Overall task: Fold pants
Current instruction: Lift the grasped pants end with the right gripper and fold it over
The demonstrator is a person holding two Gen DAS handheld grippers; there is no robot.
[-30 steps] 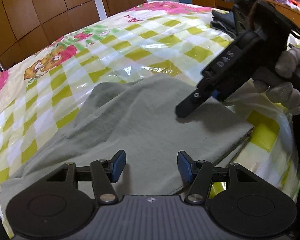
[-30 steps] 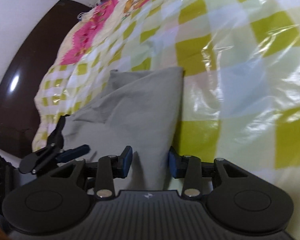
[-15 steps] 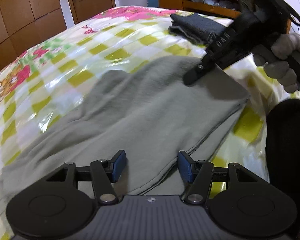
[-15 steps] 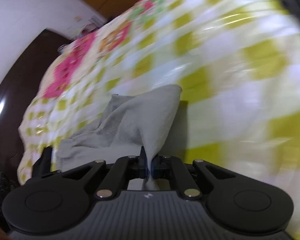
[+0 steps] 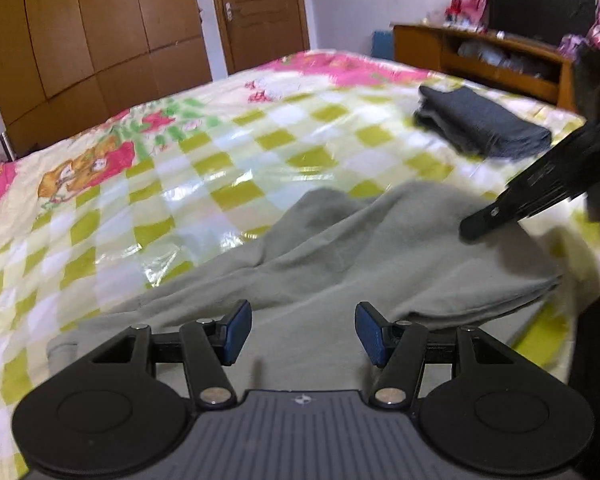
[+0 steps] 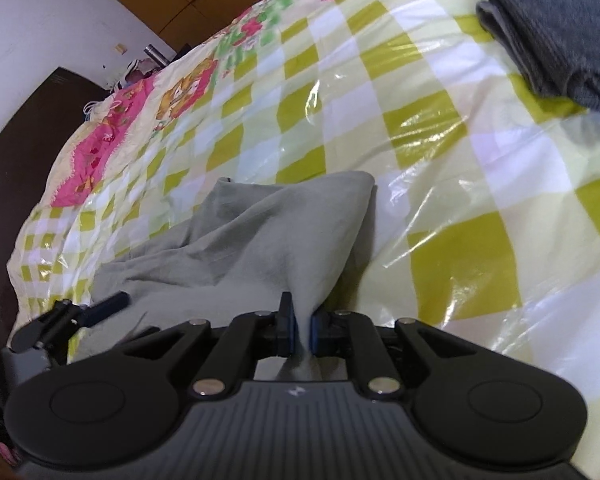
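Right hand-held gripper point(image 6: 300, 330) pinches the grey pants point(image 6: 260, 240) at lower centre — lifting an edge to fold; left hand-held gripper point(image 5: 298, 330) hovers open, empty.

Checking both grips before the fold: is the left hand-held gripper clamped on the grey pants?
No, the left hand-held gripper stands open over the grey pants, pinching nothing.

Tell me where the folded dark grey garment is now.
The dark grey garment lies on the checked bedcover, far right in the left wrist view, beyond the grey pants.
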